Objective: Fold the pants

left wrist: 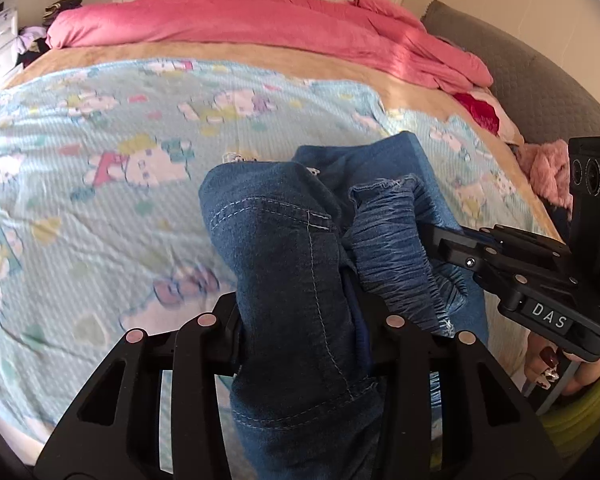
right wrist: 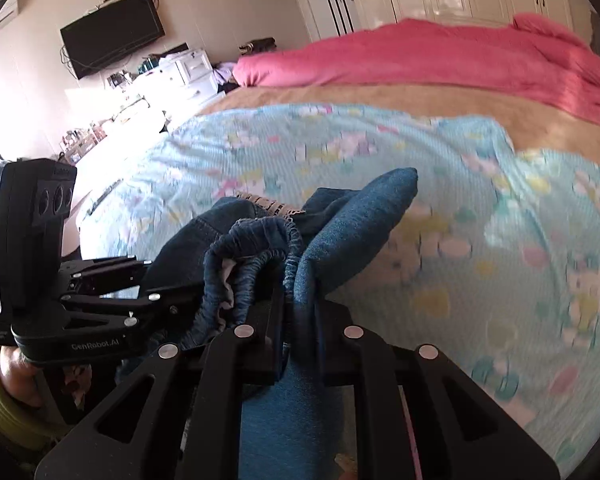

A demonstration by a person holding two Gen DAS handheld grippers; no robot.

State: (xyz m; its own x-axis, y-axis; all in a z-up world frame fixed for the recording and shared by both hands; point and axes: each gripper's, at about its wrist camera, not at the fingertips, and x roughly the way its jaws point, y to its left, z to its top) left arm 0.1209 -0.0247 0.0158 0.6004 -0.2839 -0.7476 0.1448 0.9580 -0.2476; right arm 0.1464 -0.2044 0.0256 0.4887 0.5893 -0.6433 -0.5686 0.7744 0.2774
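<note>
Blue denim pants (left wrist: 292, 248) with an elastic waistband (left wrist: 396, 236) hang bunched between both grippers above the bed. My left gripper (left wrist: 300, 332) is shut on the denim, which drapes over and hides its fingertips. My right gripper (right wrist: 296, 312) is shut on the waistband edge of the pants (right wrist: 340, 232). The right gripper also shows in the left wrist view (left wrist: 452, 248), close at the right, and the left gripper shows in the right wrist view (right wrist: 180, 304), close at the left. The two grippers are close together.
A light blue cartoon-print blanket (left wrist: 100, 168) covers the bed below. A pink duvet (left wrist: 260, 20) lies along the far side. A grey headboard (left wrist: 540, 80) is at the right. A dresser (right wrist: 180, 72) and wall television (right wrist: 112, 36) stand beyond the bed.
</note>
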